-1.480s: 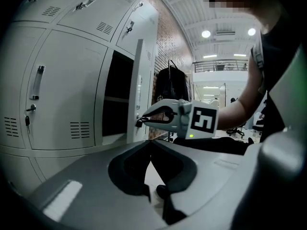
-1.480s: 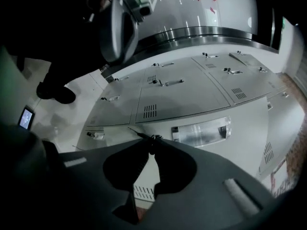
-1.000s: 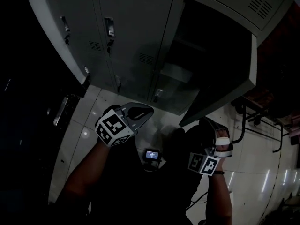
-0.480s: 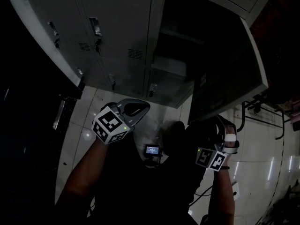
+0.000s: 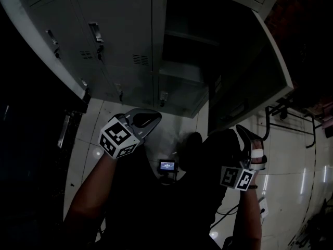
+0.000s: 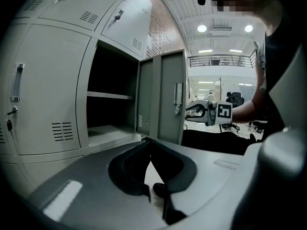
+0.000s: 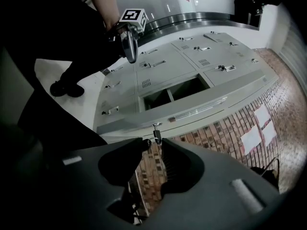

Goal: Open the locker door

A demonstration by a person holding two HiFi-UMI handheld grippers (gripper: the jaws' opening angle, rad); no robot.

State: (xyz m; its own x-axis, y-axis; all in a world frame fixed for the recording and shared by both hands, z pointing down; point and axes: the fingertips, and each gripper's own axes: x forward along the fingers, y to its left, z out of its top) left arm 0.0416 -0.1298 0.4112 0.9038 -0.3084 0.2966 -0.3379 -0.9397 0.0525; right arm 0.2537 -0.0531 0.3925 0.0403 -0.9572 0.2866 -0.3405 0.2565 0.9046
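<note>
Right claw [image 7: 152, 140] is pinched on the little latch [image 7: 156, 131] at the free edge of the locker door [image 6: 160, 95]. Door's wide open, edge-on dead ahead. Left claw [image 6: 149, 141] is clenched empty and farther off, so I'd say right does any more pulling.

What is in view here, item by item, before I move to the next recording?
lockers: one bank, grey, ahead, most doors closed
locker door: one, grey, standing open at the right of its compartment
shelf: one, grey, inside the open compartment
door handle: one, metal, on the open door
floor: pale glossy tiles, below
brick wall: reddish, beside the lockers
small screen: one, lit, low between the arms
left gripper: grey, jaws together, empty, facing the lockers
right gripper: grey, jaws nearly closed on the door handle
</note>
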